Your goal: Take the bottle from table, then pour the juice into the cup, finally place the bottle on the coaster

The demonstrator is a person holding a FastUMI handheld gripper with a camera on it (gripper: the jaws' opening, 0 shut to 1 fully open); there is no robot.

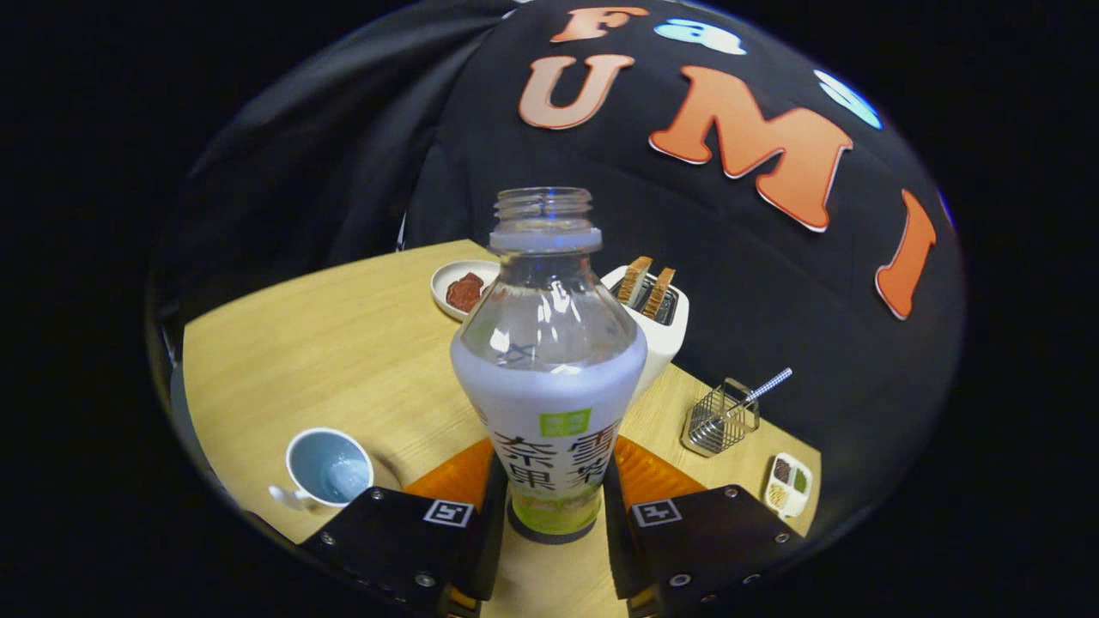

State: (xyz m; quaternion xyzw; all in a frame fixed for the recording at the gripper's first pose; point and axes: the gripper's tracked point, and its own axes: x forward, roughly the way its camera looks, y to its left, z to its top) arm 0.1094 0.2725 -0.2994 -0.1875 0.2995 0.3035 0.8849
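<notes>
Cup (330, 469) — pale blue inside, white outside, handle turned toward the near edge; it stood on the counter (343, 343) left of the gripper's fingers, near them, with something pale at its bottom that could not be made out as liquid or glare.

Small plate (459, 287) — farther back, holding a reddish-brown item; partly screened by the bottle.

Bottle (549, 360) — uncapped, upright, clear above and wrapped in a white-and-green label below. It stood between the fingers of the gripper (550, 506), both of which pressed its lower sides — a closed grasp on the bottle. Its base appeared to rest on a dark round disc, probably the coaster (549, 534), though only a sliver showed.

Toaster (657, 322) — white, two slices standing in it, just behind the bottle.

Wire basket (721, 421) — to the right, with a metal utensil leaning out.

Divided dish (788, 485) — at the far right, small portions in its sections.

Judgement on the step: if this was the placing, the bottle wanted setting down plumb and centred on the disc, the fingers opened evenly so neither dragged it over.

Hard to tell: the level of juice inside, hidden by the label; whether the base truly touched down; the orange shapes behind the fingers, unidentified.
</notes>
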